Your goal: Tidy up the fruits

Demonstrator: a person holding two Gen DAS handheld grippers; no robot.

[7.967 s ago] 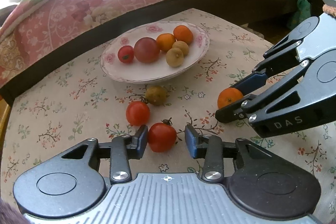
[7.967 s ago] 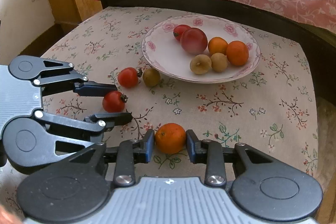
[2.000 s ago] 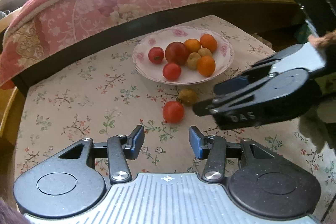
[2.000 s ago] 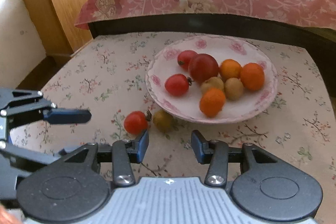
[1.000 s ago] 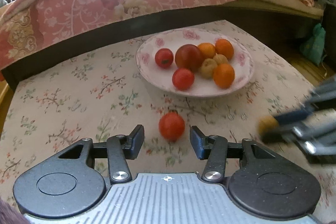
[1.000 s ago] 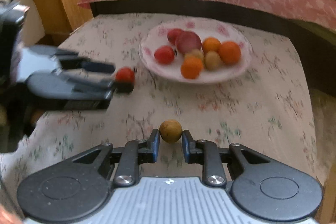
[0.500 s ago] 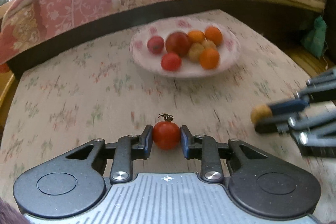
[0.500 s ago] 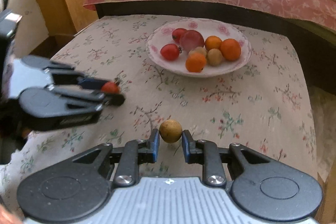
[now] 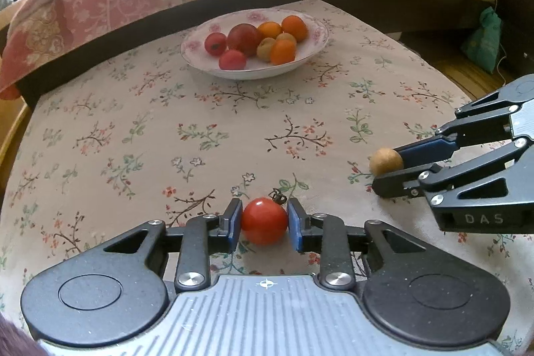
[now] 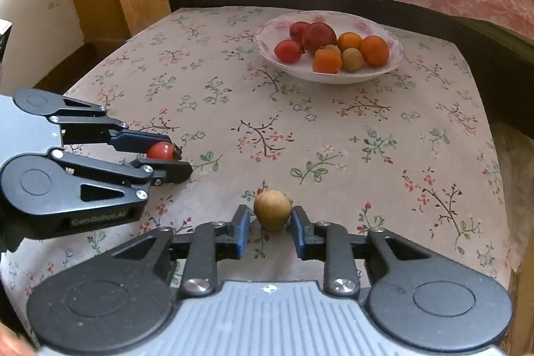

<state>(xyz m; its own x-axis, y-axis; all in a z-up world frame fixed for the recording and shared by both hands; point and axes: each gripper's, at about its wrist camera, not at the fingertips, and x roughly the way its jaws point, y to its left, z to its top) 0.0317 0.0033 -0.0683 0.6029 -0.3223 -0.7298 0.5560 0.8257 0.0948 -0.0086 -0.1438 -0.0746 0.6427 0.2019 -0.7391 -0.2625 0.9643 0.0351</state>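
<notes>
Step in hand: both grippers are loaded and mid-carry — the last two loose fruits look bound for the plate.

Left gripper point(image 9: 263, 224) is clenched on a red tomato point(image 9: 263, 220), bottom centre of the left wrist view, blue pads pressed against both its sides. Right gripper point(image 10: 271, 224) sits around a small brown fruit point(image 10: 272, 210), bottom centre of the right wrist view. Slight gaps show between pads and fruit there, yet the left wrist view, at mid right, shows it pinched at the fingertips; whether the grip is firm cannot be told.

Plate point(image 10: 393, 64) sits in the upper middle of both views, well apart from both grippers, on the floral tablecloth point(image 10: 233, 95).

Count on the plate: three red fruits (one larger and darker), three orange ones, two small brown ones — eight in all. Held: one tomato, one brown fruit. No other loose fruit visible on the cloth.

Next move, as a judgement: carry both forward over the plate rim, lower into the free near side, then release. Round fruit may roll, so a low drop is advisable.
</notes>
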